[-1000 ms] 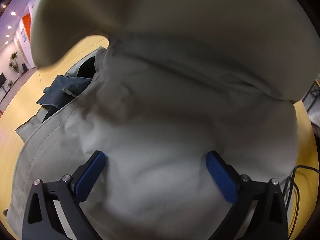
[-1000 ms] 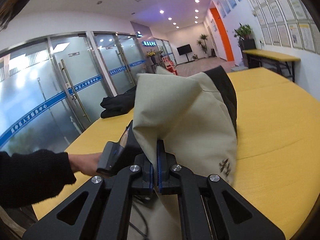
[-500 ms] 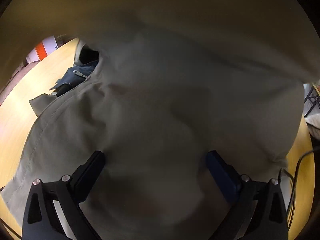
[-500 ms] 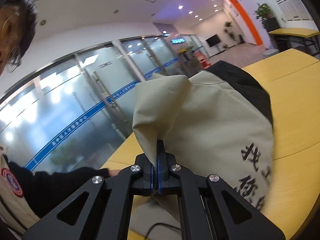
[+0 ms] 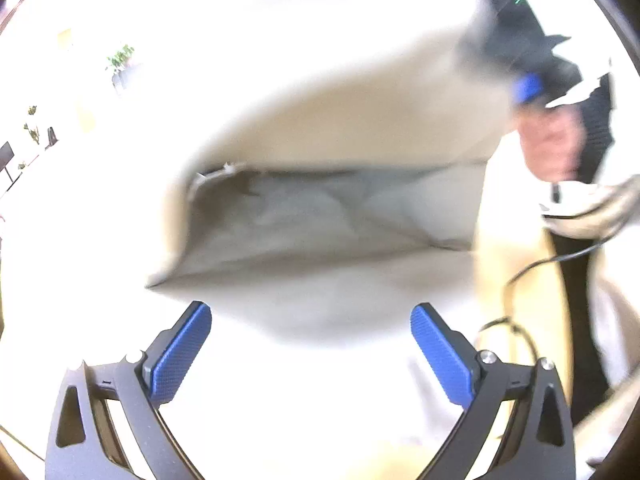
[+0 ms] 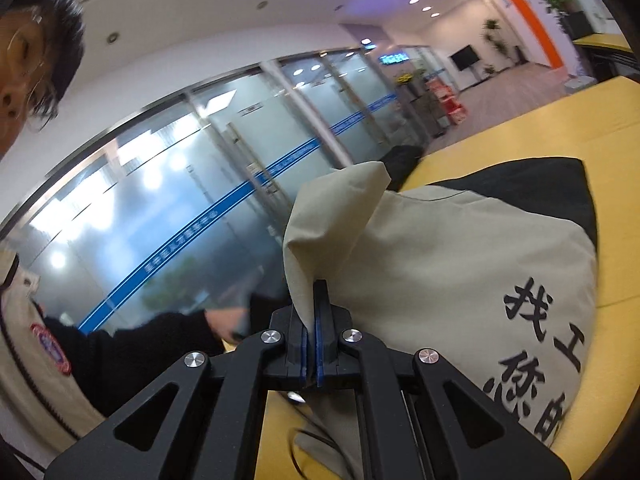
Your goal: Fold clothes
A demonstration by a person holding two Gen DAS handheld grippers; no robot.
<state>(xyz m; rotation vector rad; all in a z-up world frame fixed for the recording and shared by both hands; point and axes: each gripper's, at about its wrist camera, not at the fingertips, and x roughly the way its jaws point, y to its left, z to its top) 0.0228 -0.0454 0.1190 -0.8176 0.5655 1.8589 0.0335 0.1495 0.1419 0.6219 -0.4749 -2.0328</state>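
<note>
A beige garment [image 6: 448, 264] with black printed characters and a black panel is lifted over the yellow table [image 6: 560, 128]. My right gripper [image 6: 311, 300] is shut on a corner of the beige cloth and holds it up. In the left wrist view the same garment [image 5: 328, 216] hangs ahead, folded over on itself, blurred and overexposed. My left gripper [image 5: 310, 332] is open and empty, just in front of the cloth's lower fold. The right gripper [image 5: 528, 88] shows blurred at upper right there, gripping the cloth.
A dark garment [image 6: 400, 158] lies further along the table. The person's black-sleeved arm [image 6: 132, 344] reaches in at the left. Black cables [image 5: 520, 272] hang at the right. Glass doors stand behind the table.
The right gripper has lifted the cloth corner higher and the garment's printed side turned into view. The left gripper's view cleared from under the cloth; the garment now hangs ahead of it.
</note>
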